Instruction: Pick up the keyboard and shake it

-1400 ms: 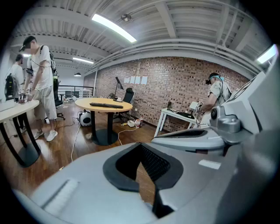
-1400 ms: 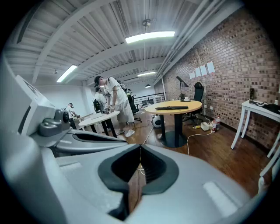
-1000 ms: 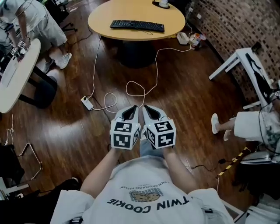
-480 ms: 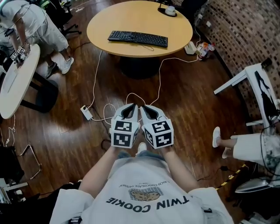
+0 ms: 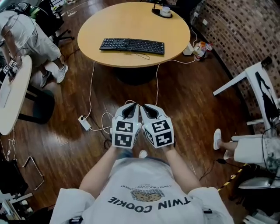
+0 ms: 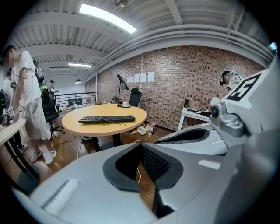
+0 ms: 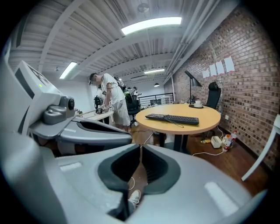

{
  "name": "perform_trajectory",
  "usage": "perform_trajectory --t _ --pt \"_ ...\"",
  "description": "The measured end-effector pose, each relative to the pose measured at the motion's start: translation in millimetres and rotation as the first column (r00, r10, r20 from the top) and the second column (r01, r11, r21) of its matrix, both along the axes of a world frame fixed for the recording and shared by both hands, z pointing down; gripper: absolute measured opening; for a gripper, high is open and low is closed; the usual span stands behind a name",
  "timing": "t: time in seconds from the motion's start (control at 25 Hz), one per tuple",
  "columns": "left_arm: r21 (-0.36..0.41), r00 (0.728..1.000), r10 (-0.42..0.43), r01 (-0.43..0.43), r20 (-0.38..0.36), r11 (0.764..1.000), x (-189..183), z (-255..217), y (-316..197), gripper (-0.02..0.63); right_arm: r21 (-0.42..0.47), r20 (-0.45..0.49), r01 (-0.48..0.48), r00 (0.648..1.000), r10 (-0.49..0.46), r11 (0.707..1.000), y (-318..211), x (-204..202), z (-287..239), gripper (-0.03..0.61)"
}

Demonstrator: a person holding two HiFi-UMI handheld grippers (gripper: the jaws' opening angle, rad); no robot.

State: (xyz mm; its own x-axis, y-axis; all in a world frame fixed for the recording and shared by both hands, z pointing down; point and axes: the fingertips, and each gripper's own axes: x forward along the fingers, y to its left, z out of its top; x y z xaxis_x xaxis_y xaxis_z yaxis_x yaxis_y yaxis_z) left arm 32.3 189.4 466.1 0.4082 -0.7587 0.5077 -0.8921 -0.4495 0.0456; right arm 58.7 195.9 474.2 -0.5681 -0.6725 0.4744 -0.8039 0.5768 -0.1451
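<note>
Round table (image 5: 131, 22) bears keyboard (image 5: 132, 45), cup (image 5: 165, 9); left gripper (image 5: 131, 107) and right gripper (image 5: 146, 108) jaws pressed together.

This looks like an office. Ahead of the left claw (image 5: 132, 107) and the right claw (image 5: 146, 107) stands a round table (image 5: 131, 22) with a keyboard (image 5: 132, 46). Right of the claws is a brick wall (image 5: 236, 26). Left of them, a person (image 5: 22, 30) bends over a white table (image 5: 11, 100).

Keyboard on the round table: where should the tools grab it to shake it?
Probably its two short ends, approached from the near side: the keyboard is long, thin and flat, so the left tool takes the left end, the right tool the right. Its cable lies mid-length, clear of both ends.
</note>
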Motion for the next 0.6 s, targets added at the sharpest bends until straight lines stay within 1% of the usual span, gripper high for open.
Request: perform_trajectory --t 0.24,0.36,0.44,0.52,0.6 --pt "-0.003 0.998 0.063 -0.063 0.004 0.998 -10.3 6.2 -76.7 0.008 0.008 -0.066 -0.025 0.998 0.025 1.0 -72.4 -9.2 6.6 0.009" --pt "-0.007 0.994 0.106 -0.106 0.018 0.994 -17.4 5.6 -116.3 0.008 -0.002 -0.109 -0.034 0.993 0.034 0.999 -111.8 -11.1 9.9 0.011" --pt "-0.002 0.992 0.122 -0.122 0.035 0.993 -29.5 5.2 -145.1 0.008 0.003 -0.145 -0.032 0.989 0.032 0.999 -142.1 -14.2 10.1 0.012" --pt "0.008 0.99 0.129 -0.13 0.058 0.991 -45.6 5.5 -173.7 0.008 0.028 -0.205 -0.023 0.978 0.028 0.999 -172.0 -16.9 7.8 0.016" --pt "0.007 0.987 0.138 -0.139 0.087 0.99 -62.5 6.4 -198.6 0.008 0.063 -0.297 -0.006 0.955 0.025 0.998 -198.7 -17.6 6.5 0.02"
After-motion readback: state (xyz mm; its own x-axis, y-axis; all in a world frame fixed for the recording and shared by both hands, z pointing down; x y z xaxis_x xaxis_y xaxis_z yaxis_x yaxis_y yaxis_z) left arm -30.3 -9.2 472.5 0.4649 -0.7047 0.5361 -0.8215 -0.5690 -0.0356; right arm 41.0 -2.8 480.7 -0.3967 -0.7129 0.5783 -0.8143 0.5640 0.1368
